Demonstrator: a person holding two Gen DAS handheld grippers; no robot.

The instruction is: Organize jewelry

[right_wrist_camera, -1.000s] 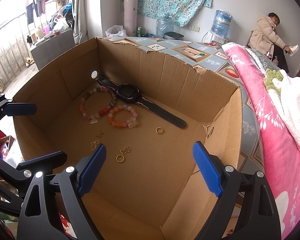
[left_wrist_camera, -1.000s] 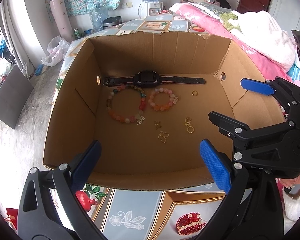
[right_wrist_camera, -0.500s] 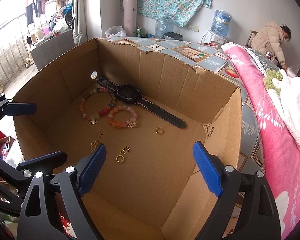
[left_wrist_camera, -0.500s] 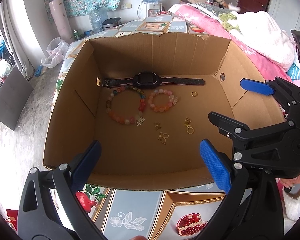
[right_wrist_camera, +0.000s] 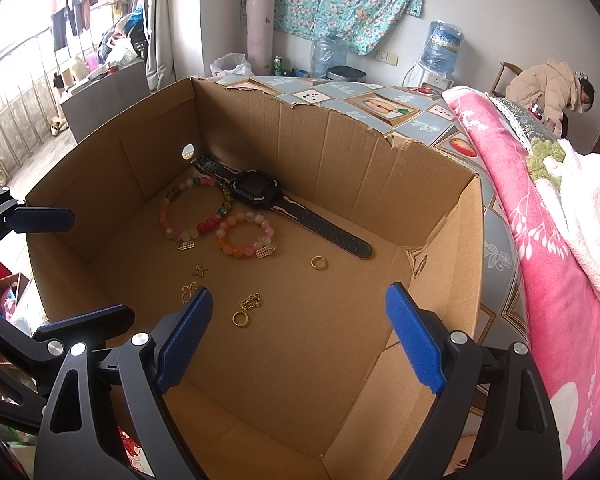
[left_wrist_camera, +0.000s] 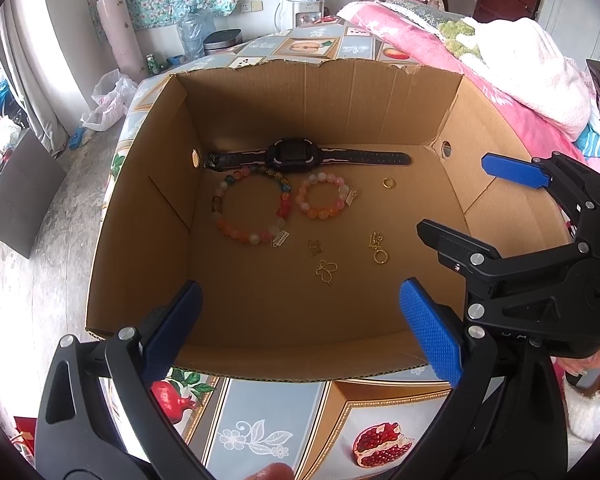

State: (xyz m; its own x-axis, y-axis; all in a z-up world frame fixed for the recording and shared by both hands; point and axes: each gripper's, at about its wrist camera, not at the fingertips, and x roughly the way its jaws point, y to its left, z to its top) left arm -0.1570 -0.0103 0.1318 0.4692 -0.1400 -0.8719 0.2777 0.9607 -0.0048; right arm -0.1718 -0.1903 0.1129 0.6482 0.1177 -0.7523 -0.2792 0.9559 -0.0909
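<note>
Jewelry: watch [left_wrist_camera: 296,156], two bead bracelets [left_wrist_camera: 252,210], gold ring [right_wrist_camera: 319,262] on cardboard box [left_wrist_camera: 140,216] floor; left gripper [left_wrist_camera: 300,328] and right gripper [right_wrist_camera: 300,336] gape empty above; box's near-right inner corner visible from right wrist only

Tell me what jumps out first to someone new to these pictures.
A big open cardboard box fills both views. Along its far wall lies a black watch, with two bead bracelets side by side in front of it and small gold trinkets scattered nearer. The left gripper and right gripper hover open at the near edge, holding nothing.
</note>
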